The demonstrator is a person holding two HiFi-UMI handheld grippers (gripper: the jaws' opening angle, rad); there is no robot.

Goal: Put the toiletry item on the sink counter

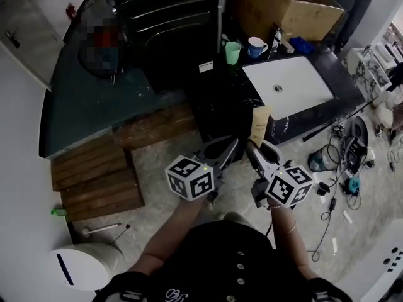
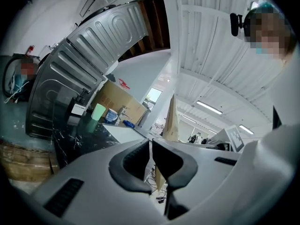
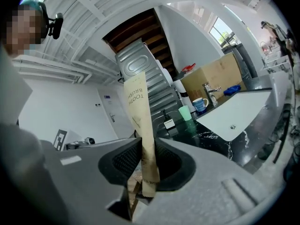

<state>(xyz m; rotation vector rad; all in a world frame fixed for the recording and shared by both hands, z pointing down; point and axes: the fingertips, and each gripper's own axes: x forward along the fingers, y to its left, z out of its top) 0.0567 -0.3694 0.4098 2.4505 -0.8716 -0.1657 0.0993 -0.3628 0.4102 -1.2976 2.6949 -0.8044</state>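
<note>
The toiletry item is a tall brown paper toothbrush packet [image 1: 259,126]. My right gripper [image 1: 255,150] is shut on its lower end, and the packet [image 3: 142,125] stands upright between the pads of the right gripper [image 3: 146,159]. Just to its left my left gripper [image 1: 233,146] is shut with nothing in it, its pads meeting at the tips [image 2: 150,143]. Both hang in front of the black marble sink counter [image 1: 217,102], short of its near edge. The white sink basin [image 1: 288,85] is set into the counter's right half. From the left gripper view the packet [image 2: 171,118] rises behind the jaws.
A green cup [image 1: 233,52] and a blue-and-white mug [image 1: 256,46] stand at the counter's back by the tap. A cardboard box [image 1: 283,8] sits behind. A dark ribbed metal appliance [image 1: 170,24] is left of the counter. Wooden pallets [image 1: 101,175], cables [image 1: 340,162] and a white bin [image 1: 88,263] are on the floor.
</note>
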